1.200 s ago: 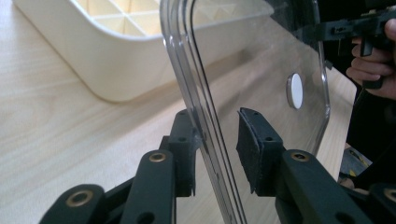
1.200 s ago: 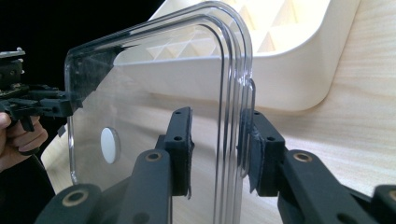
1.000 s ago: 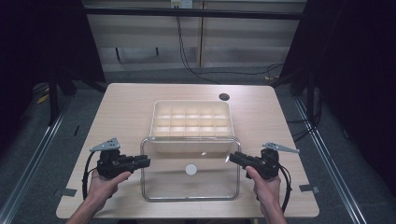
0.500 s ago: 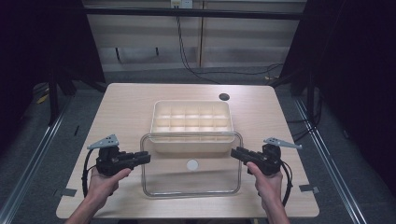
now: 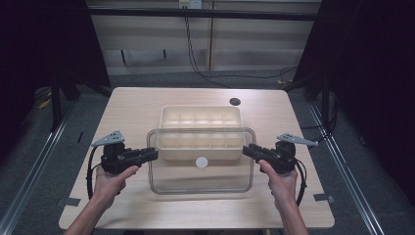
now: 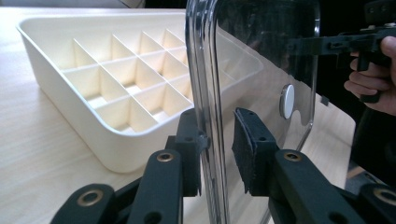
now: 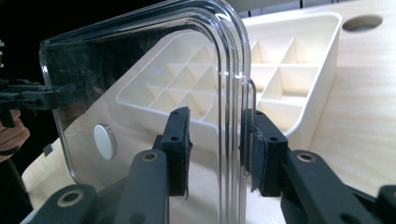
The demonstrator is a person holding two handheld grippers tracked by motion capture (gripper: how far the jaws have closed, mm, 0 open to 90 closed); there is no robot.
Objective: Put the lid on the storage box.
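Observation:
A clear rectangular lid [image 5: 200, 178] with a white round knob [image 5: 201, 162] hangs between my two grippers, overlapping the near half of a cream tray [image 5: 200, 117] with several divided cells. My left gripper [image 5: 152, 154] is shut on the lid's left edge and my right gripper [image 5: 247, 151] on its right edge. In the left gripper view the jaws [image 6: 215, 140] straddle the lid's rim [image 6: 205, 70], with the tray [image 6: 56, 74] behind. In the right gripper view the jaws [image 7: 215, 140] straddle the rim [image 7: 233, 70] in front of the tray [image 7: 299, 60].
The wooden table [image 5: 137, 103] has a round dark hole [image 5: 235, 102] behind the tray at the right. Cables run across the floor beyond the table's far edge. Metal rails flank the table on both sides.
Both grippers have carried the lid away from the person toward the tray. Its far edge now overlaps more of the tray.

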